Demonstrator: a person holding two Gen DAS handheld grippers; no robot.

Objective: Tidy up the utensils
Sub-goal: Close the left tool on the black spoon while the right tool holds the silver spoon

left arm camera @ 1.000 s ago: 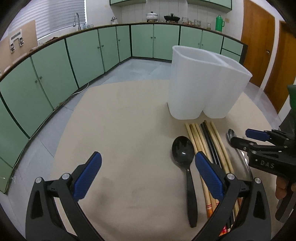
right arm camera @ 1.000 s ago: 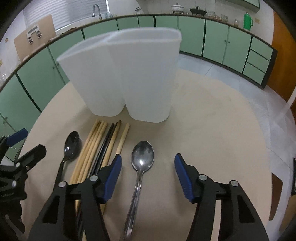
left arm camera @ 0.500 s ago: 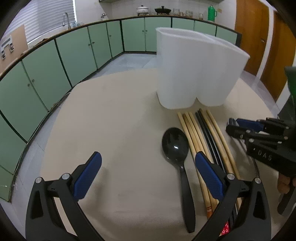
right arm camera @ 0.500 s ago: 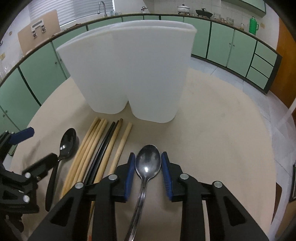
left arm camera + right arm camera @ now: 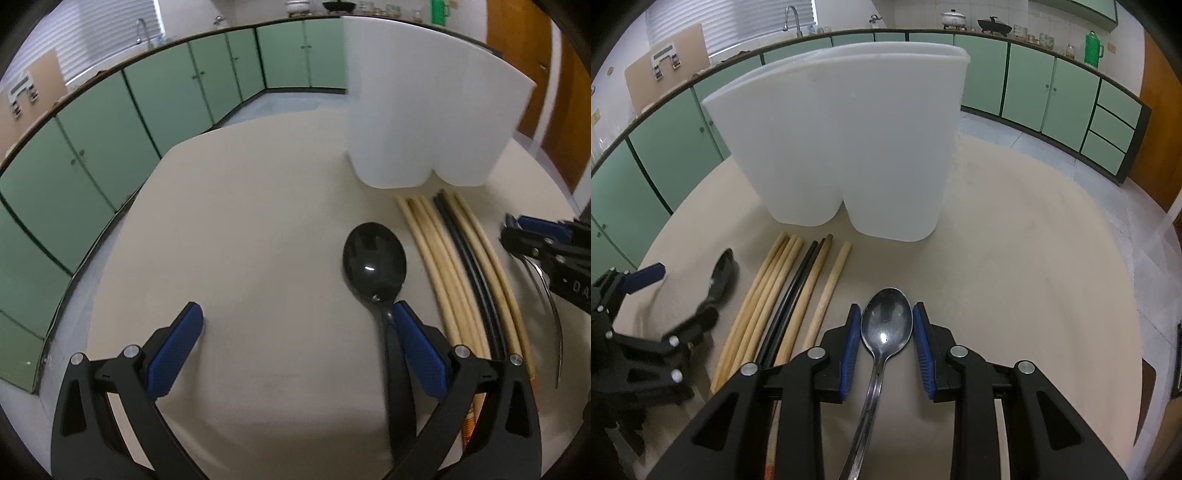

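Your left wrist view looks steeply down, close over the beige round table. Your right wrist view does likewise from the right. Both share the white two-compartment plastic holder and the row of wooden and black chopsticks.

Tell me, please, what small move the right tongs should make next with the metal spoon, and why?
Probably lift it a little off the table. The right tongs appear shut on the metal spoon, blue pads against both sides of its bowl, while its handle still trails low over the beige table. The white holder stands upright just beyond, so the spoon needs height before it can go in.
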